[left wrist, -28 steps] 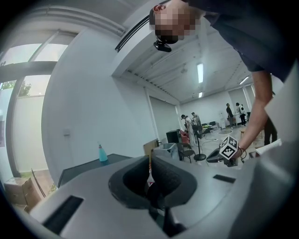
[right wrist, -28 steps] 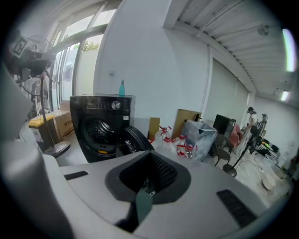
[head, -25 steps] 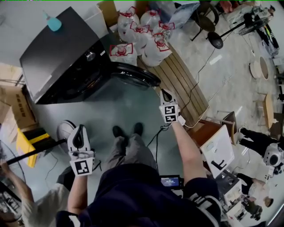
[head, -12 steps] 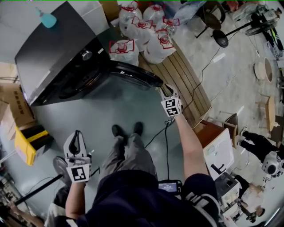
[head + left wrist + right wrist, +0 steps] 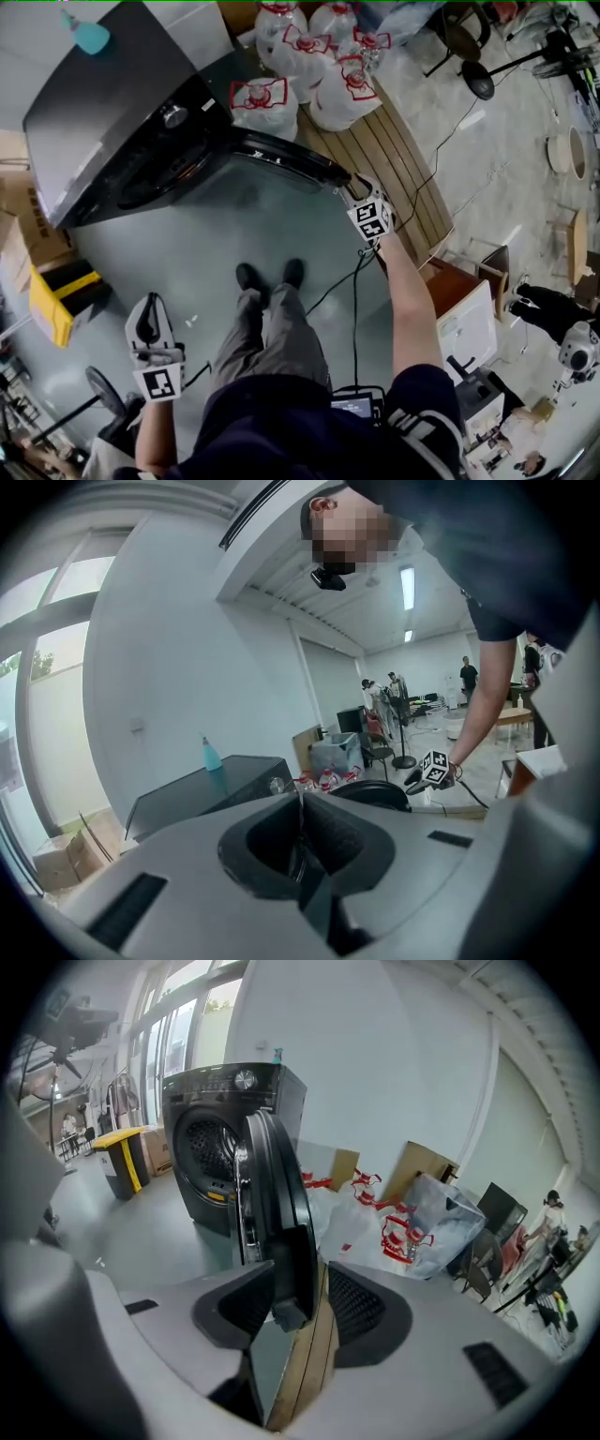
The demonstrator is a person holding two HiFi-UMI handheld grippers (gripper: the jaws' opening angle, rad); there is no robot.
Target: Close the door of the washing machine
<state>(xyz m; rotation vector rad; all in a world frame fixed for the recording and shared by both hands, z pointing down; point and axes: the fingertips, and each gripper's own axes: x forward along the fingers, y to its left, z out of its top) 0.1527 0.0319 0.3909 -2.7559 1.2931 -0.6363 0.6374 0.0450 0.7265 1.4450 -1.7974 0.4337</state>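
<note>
The black washing machine (image 5: 112,122) stands at the upper left with its round door (image 5: 281,155) swung wide open toward the right. My right gripper (image 5: 354,187) is at the door's free edge. In the right gripper view its jaws have just been opening and stand wide around the door's rim (image 5: 272,1204), with a gap beside the right pad (image 5: 361,1302). My left gripper (image 5: 147,314) hangs low at the left, away from the machine, its pads together on nothing. From the left gripper view the machine (image 5: 216,785) and the door (image 5: 370,794) lie far ahead.
White bags with red print (image 5: 319,66) lie on a wooden pallet (image 5: 394,159) right behind the door. A teal bottle (image 5: 91,37) stands on the machine. A yellow bin (image 5: 56,300) sits at the left and a cable (image 5: 352,281) trails across the floor by my feet.
My right gripper has come to the door's free edge and its jaws have spread. The left gripper has sunk toward the lower left. The door stands as wide as before.
</note>
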